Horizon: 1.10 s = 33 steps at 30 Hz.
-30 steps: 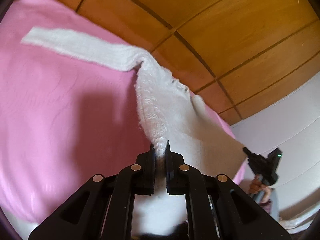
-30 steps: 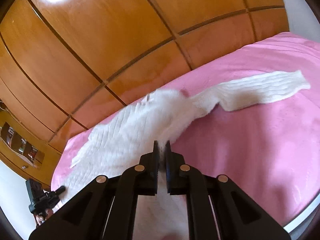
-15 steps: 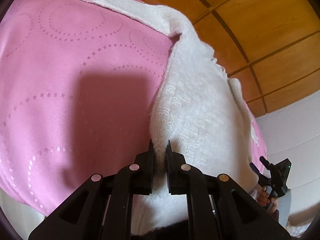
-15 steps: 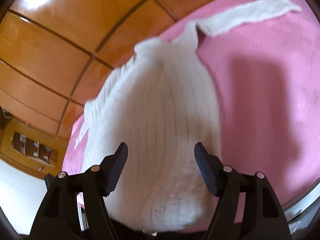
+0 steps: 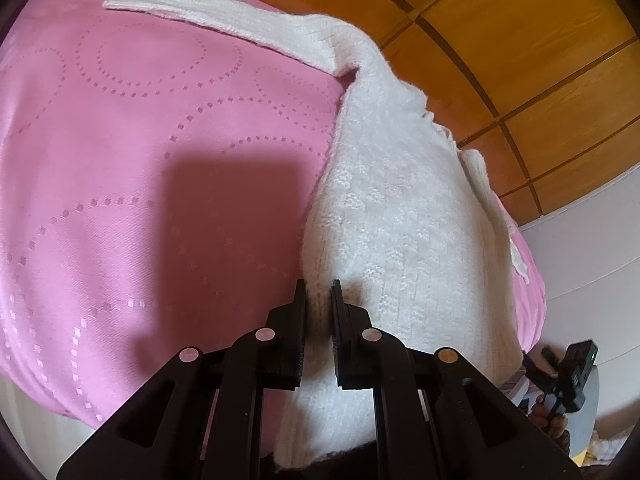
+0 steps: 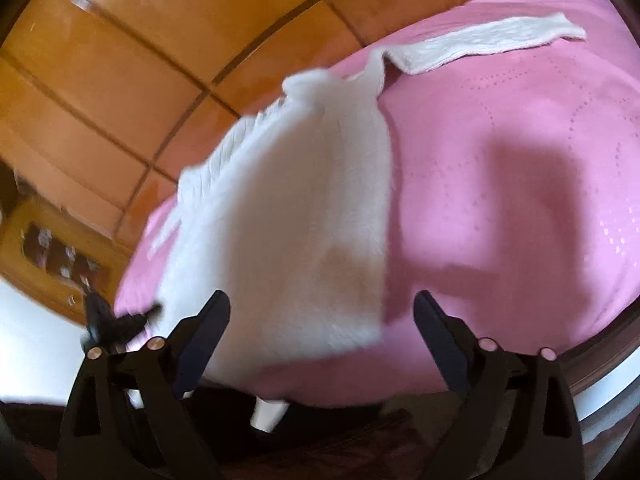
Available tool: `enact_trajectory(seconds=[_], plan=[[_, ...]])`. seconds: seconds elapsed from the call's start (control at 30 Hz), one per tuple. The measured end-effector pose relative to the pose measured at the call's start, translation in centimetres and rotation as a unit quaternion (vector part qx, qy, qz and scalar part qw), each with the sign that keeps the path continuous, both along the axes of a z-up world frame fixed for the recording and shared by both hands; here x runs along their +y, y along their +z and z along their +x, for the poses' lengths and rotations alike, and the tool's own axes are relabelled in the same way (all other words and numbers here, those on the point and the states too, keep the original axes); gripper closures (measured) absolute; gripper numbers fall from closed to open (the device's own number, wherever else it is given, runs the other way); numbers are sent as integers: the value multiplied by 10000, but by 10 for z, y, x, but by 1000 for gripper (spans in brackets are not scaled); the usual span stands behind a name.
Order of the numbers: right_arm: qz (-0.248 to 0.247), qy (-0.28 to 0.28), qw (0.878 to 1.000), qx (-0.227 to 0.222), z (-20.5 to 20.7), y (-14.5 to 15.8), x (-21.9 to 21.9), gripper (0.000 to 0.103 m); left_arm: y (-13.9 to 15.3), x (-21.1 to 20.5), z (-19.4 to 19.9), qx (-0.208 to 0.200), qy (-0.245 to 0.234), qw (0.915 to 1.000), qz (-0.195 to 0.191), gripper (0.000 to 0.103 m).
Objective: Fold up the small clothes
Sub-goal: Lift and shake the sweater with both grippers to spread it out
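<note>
A white knit sweater [image 5: 400,208] lies spread on the pink bed cover [image 5: 140,160], one sleeve stretched out to the far left. My left gripper [image 5: 319,292] is shut on the sweater's near hem edge, low over the bed. In the right wrist view the sweater [image 6: 296,208] lies flat with a sleeve [image 6: 492,42] reaching to the far right. My right gripper [image 6: 322,308] is open and empty, drawn back just off the sweater's near hem. The right gripper also shows in the left wrist view [image 5: 568,372] at the bed's right edge.
A wooden panelled wall [image 5: 500,40] runs behind the bed. A wooden shelf with small items [image 6: 60,256] stands at the left in the right wrist view. The bed's near edge [image 6: 320,384] drops off just in front of my right gripper.
The sweater came down from a lifted hold onto the bed. My right gripper opened, let go of the hem and drew back. My left gripper stayed shut on the hem.
</note>
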State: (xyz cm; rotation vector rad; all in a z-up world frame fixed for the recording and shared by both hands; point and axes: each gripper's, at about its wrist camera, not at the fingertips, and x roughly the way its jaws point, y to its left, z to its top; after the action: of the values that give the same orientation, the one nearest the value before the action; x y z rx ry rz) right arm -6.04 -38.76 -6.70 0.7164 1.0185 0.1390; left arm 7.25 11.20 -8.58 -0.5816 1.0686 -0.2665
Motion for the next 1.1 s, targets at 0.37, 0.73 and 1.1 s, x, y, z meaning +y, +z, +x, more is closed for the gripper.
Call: enact_trajectory(seconds=[0.37,0.73,1.1], plan=[[1037,669,9913,-457,57,16,44,12,9,-3,6,39,-75,9997,241,94],[206,691,9973,151,48,7,49,3,0,-2,2,107,-128,9997,190,94],[-629,41,9947,810,17,-32,30,62,4,-12,-6,-126,-340,9981,508,96]])
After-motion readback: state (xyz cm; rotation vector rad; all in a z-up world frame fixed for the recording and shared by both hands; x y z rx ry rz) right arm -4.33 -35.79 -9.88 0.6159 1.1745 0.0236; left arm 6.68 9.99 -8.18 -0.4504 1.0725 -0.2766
